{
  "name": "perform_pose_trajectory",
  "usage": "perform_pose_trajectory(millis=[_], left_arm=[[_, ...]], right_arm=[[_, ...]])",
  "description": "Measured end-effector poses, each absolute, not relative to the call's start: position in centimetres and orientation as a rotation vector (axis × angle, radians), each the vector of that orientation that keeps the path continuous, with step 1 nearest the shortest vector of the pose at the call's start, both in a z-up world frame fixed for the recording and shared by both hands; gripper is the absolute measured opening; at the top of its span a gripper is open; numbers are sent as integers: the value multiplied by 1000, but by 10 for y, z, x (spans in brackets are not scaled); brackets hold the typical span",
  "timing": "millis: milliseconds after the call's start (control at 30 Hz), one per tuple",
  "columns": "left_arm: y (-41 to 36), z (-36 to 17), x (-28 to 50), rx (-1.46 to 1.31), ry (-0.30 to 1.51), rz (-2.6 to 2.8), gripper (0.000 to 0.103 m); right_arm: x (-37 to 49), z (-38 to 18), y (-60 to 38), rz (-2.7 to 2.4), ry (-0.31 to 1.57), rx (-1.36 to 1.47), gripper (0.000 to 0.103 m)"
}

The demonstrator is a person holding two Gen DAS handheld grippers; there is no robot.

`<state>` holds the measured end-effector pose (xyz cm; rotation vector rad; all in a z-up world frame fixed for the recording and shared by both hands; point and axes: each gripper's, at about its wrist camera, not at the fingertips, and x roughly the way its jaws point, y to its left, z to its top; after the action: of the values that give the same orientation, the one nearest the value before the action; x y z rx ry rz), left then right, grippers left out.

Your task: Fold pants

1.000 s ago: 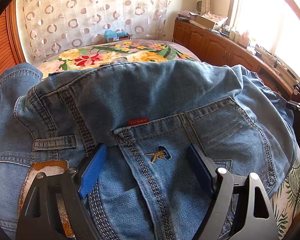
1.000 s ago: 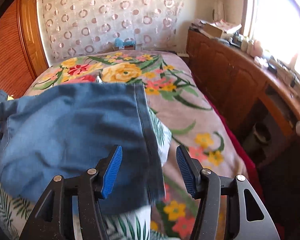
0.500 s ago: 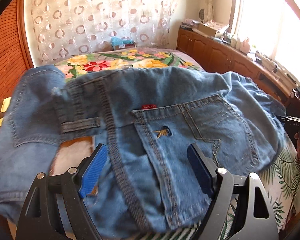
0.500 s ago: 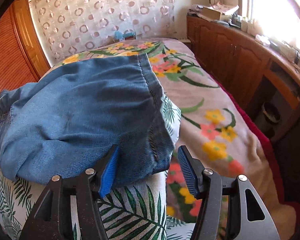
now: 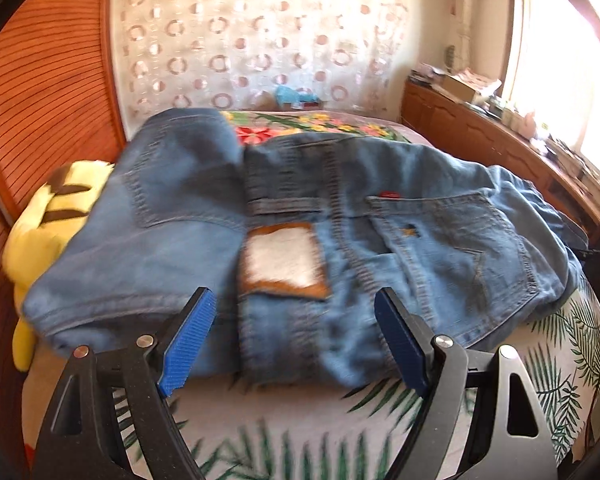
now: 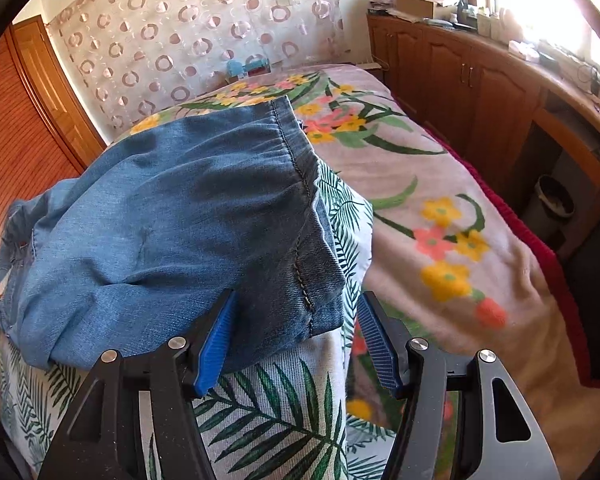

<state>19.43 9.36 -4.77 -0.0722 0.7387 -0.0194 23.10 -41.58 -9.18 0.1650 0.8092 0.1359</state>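
Mid-fold, judging by the lie of things: pants (image 5: 340, 240) (image 6: 172, 216) spread rumpled and doubled across a leaf-print cushion (image 5: 300, 432) at the near end of a floral bedspread (image 6: 440, 208). Waistband, leather patch (image 5: 282, 260) and back pocket facing up at the left end; leg hem (image 6: 300, 216) at the right end, drooping just over the cushion's right edge. Far left edge up against a yellow plush toy (image 5: 40, 232)

Left gripper (image 5: 296, 340): wide open, just near of the waist end, holding nothing. Near edge of the denim showing between the blue pads, pressed by neither; too blurred there to tell whether the left pad brushes the cloth

Right gripper (image 6: 296, 336): about half open, jaws just now closing a little, with the near corner of the hem between them. Left pad up against the denim, right pad apart from it, so no grip yet

Probably a regrasp between folds, with at least one more fold to make; too rumpled to count the layers. Next move likely calls for:
- closing the right pads through every layer of the hem corner, not the top one alone
- taking a matching pinch at the waist with the left
- lifting the hem and carrying it left towards the waistband, edges in line
- laying down flat and smoothing out the bunching near the cuff
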Motion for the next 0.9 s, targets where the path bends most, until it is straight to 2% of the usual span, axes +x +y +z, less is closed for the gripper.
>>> perform_pose_trajectory(millis=[200, 333, 433, 567, 600, 633, 900], left_arm=[[109, -57, 188, -105, 749, 13, 83], [99, -63, 189, -103, 751, -24, 65], [96, -71, 191, -82, 769, -50, 59], [96, -74, 191, -67, 787, -44, 58], [94, -74, 191, -56, 788, -48, 53], [93, -74, 191, -55, 792, -62, 42], [91, -68, 187, -73, 775, -74, 13]], right_arm=[[225, -87, -405, 136, 773, 100, 32], [220, -81, -396, 134, 744, 42, 19], [215, -74, -391, 148, 716, 10, 10], [210, -69, -387, 156, 680, -12, 7], [209, -68, -386, 157, 673, -17, 7], [207, -68, -386, 161, 667, -21, 7], [200, -66, -382, 158, 615, -84, 6]])
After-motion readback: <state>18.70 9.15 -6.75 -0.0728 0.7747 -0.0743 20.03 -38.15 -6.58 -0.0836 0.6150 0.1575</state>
